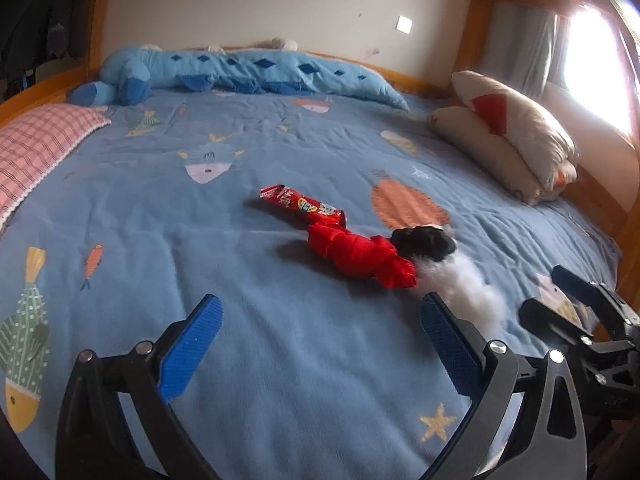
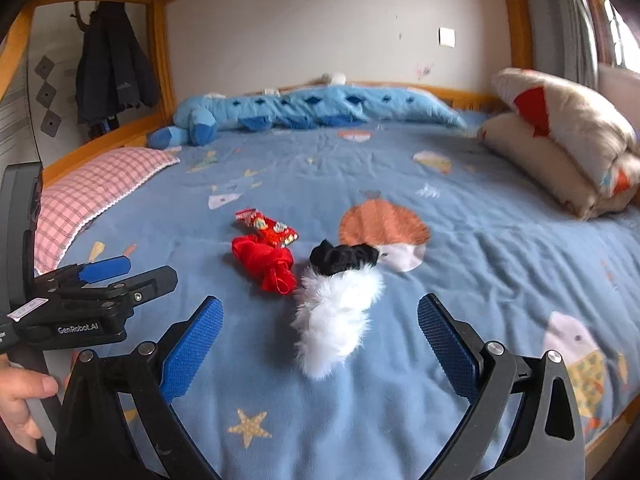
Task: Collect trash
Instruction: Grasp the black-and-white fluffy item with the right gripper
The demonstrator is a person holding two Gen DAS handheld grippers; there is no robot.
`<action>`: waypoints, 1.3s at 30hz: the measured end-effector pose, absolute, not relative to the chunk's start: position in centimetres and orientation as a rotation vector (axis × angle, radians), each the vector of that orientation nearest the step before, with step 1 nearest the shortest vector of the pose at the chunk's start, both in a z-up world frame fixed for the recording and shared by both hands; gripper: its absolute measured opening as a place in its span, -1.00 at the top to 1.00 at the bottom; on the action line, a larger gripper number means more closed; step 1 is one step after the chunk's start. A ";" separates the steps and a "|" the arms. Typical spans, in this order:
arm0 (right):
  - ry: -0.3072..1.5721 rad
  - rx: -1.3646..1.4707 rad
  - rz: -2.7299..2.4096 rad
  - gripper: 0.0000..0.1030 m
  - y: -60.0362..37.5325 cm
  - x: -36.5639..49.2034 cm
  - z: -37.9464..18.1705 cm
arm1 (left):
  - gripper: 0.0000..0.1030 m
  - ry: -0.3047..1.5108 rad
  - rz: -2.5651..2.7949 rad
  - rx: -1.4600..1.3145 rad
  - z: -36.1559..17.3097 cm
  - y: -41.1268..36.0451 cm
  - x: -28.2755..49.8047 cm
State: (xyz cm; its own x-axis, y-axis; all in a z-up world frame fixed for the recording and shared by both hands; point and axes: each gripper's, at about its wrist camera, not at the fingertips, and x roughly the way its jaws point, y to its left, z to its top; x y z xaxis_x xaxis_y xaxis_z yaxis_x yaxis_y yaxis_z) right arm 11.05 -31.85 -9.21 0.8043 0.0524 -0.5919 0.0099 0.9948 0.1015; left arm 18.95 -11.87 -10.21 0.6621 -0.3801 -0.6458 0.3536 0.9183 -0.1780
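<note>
Both grippers, left gripper (image 1: 320, 344) and right gripper (image 2: 320, 344), wide open and empty; haven't grabbed yet, next is probably reaching that red wrapper (image 1: 301, 205) on the bed (image 1: 280, 380).

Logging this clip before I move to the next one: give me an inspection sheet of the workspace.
Surface: blue fish-print bedspread.
Job's things: red snack wrapper lying mid-bed.
Clutter: red cloth bundle, black fabric, white furry piece beside it.
Grippers: left gripper and right gripper, both open and empty.
Cables: nothing seen.
Surroundings: blue plush toy, pink plaid pillow, folded beige quilt, wooden bed frame, hanging coats.
</note>
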 end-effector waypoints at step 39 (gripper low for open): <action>0.703 0.251 0.085 0.49 -35.7 13.3 -10.1 | -0.92 0.921 -0.410 -0.081 -15.7 -20.0 28.4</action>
